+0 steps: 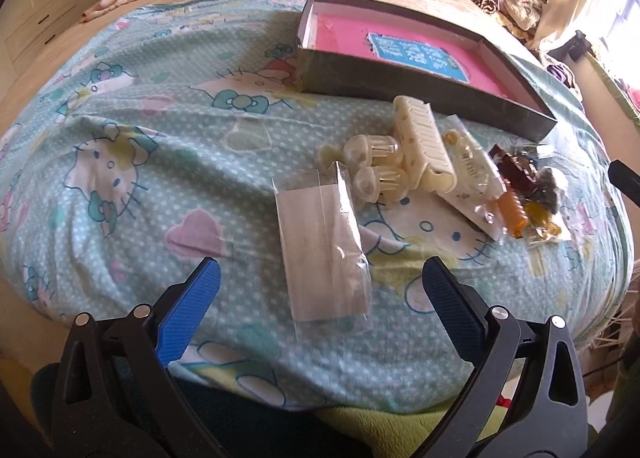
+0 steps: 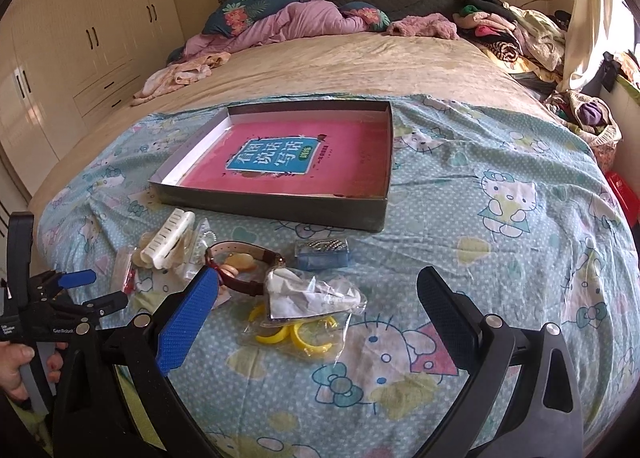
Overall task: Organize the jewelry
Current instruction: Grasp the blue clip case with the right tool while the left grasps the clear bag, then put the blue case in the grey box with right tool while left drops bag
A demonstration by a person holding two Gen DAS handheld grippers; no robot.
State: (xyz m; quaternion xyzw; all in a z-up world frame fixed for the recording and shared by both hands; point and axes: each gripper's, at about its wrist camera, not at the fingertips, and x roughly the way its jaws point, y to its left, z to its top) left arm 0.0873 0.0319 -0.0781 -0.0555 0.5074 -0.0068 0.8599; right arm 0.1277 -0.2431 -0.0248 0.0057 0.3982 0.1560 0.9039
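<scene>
A shallow grey box [image 2: 276, 206] with a pink book cover inside lies on the bed; the left wrist view shows the box [image 1: 384, 81] too. In front of it lies a heap of accessories: cream hair clips [image 1: 420, 145], a clear flat packet [image 1: 324, 242], a brown-strap watch [image 2: 248, 266], yellow rings in a bag [image 2: 296, 332], a small blue case [image 2: 322, 256]. My left gripper [image 1: 320, 286] is open just short of the clear packet. My right gripper [image 2: 318, 298] is open above the bagged rings. The left gripper [image 2: 80, 290], hand-held, shows at the right view's left edge.
A cartoon-cat sheet [image 2: 500, 217] covers the near half of the bed. Piled clothes [image 2: 508, 37] and a pink quilt [image 2: 296, 21] sit at the far end. Cream wardrobes [image 2: 72, 41] stand on the left; a curtain [image 2: 588, 9] hangs on the right.
</scene>
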